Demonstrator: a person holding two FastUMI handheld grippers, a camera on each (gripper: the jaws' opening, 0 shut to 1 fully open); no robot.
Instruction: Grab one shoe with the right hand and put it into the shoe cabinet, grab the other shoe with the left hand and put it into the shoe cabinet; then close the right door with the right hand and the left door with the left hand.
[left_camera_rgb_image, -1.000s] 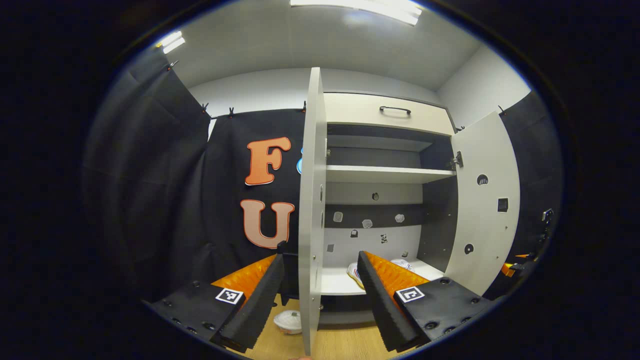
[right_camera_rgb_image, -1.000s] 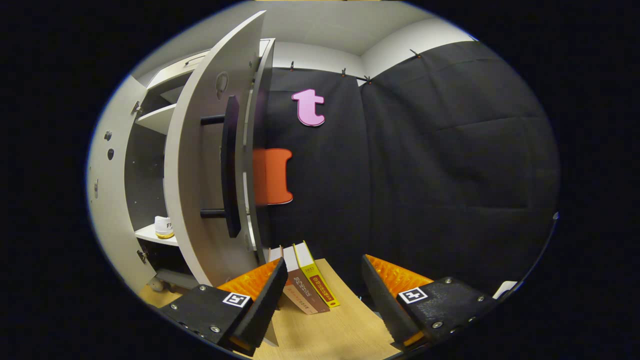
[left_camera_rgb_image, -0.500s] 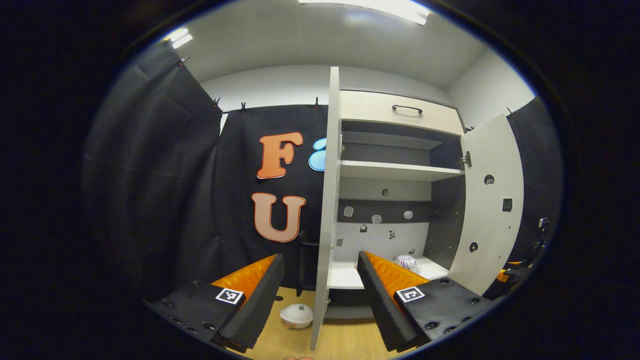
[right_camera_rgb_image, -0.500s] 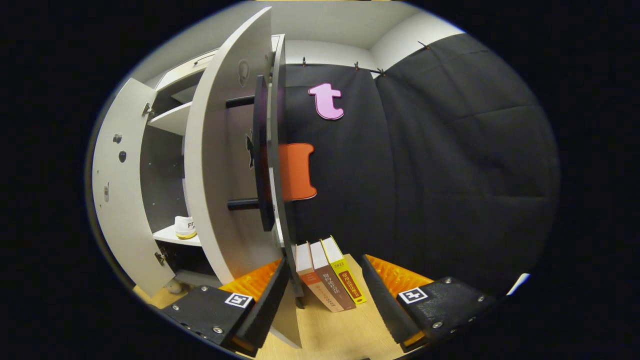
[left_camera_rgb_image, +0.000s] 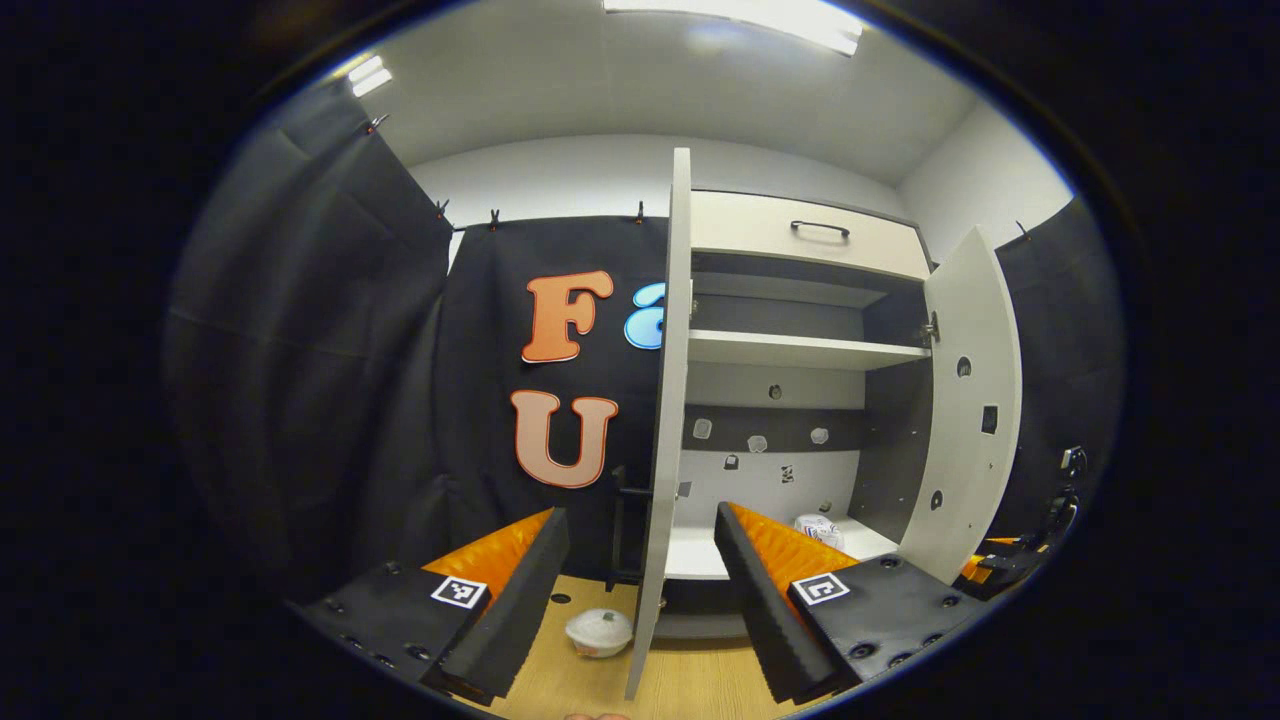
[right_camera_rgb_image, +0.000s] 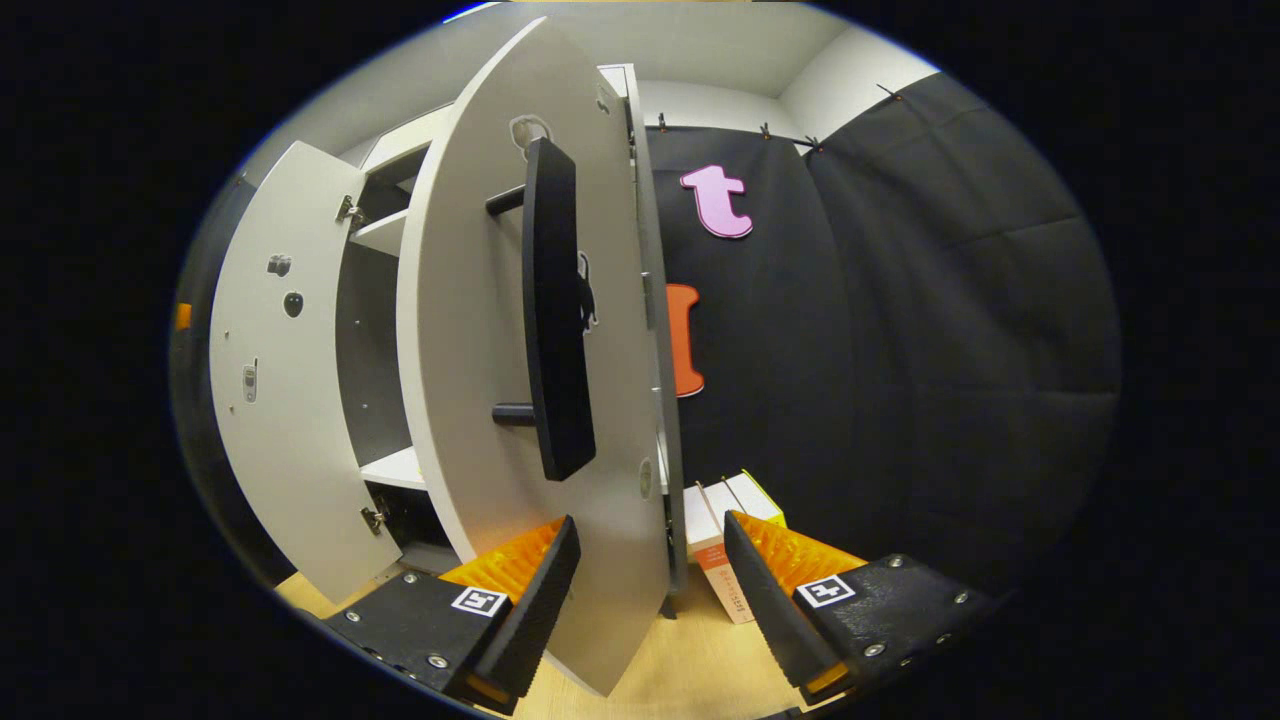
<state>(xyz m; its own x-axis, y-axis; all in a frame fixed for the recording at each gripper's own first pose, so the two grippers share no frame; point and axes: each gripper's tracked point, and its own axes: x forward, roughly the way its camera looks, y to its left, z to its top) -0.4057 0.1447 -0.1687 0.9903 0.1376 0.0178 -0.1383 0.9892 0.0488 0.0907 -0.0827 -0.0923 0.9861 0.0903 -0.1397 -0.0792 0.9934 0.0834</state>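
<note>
The shoe cabinet (left_camera_rgb_image: 800, 350) stands with both doors ajar. A white shoe (left_camera_rgb_image: 820, 530) rests on its lower shelf, partly behind my right finger. My left gripper (left_camera_rgb_image: 640, 590) is open and empty, and the left door (left_camera_rgb_image: 668, 400) stands edge-on between its fingers, farther off. In the right gripper view the right door (right_camera_rgb_image: 470, 400) with its long black handle (right_camera_rgb_image: 555, 320) is close in front. My right gripper (right_camera_rgb_image: 650, 590) is open, with that door's lower edge between its fingers. The left door (right_camera_rgb_image: 285, 400) shows beyond it.
A white lidded bowl (left_camera_rgb_image: 598, 632) lies on the wooden floor (left_camera_rgb_image: 690, 685) by the left door's foot. Several books (right_camera_rgb_image: 715, 545) lean against the black cloth right of the cabinet. A drawer with a dark handle (left_camera_rgb_image: 820, 228) tops the cabinet.
The right door has swung toward shut and now hides the shelf in the right gripper view. My right gripper followed it leftward. The left gripper view shifted slightly; the left door stays edge-on.
</note>
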